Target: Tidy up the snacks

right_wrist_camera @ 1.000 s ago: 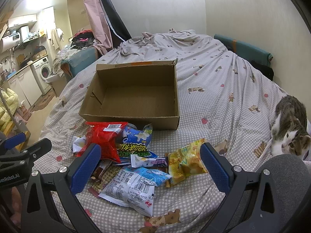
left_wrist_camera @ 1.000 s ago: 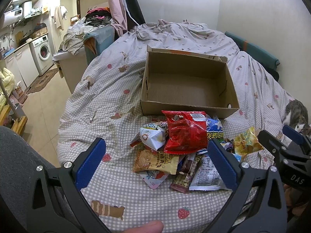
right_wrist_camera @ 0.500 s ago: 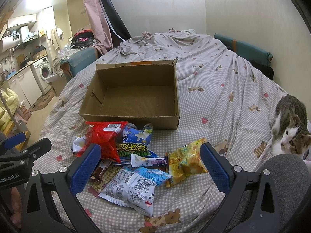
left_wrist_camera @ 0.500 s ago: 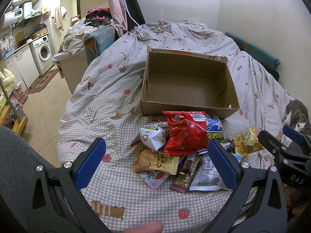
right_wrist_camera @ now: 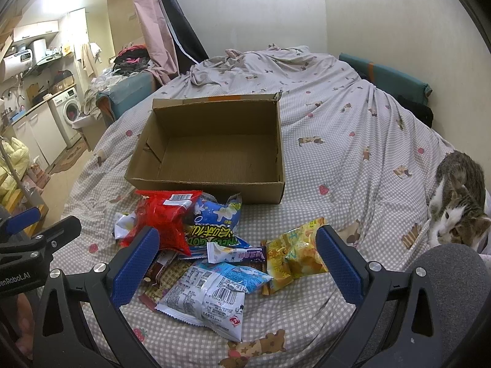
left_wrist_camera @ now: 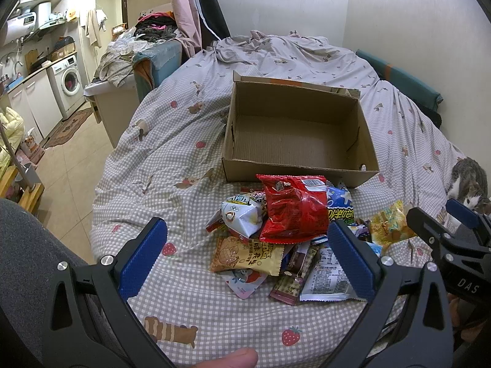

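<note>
Bedroom with a kitchen corner off to the left, washing machine (left_wrist_camera: 71, 82) under the counter. Bed (left_wrist_camera: 184, 141) under a checked sheet printed with strawberries and bears, filling most of both views. Cardboard box (left_wrist_camera: 299, 171) lying open on the sheet in the middle of the bed, bare corrugated floor showing inside. Cat (right_wrist_camera: 457, 196) crouched on the sheet at the right edge, partly cut off by the frame. Pile of snacks (right_wrist_camera: 199, 245) on the sheet just in front of the box's near wall, red bag (left_wrist_camera: 293, 207) on top with its upper edge close to the box. Yellow packet (right_wrist_camera: 294, 253) lying a little apart on the right side of the pile. White packet with a barcode (right_wrist_camera: 211, 297) nearest in the right wrist view. Left gripper (left_wrist_camera: 245, 257) spread wide, holding nothing, poised above the near side of the pile. Right gripper (right_wrist_camera: 236, 263) likewise wide apart and empty, blue fingers (right_wrist_camera: 337, 263) flanking the packets without touching them. Lower packets in the pile overlapped and hard to tell apart. Printing on most wrappers too small to read.
</note>
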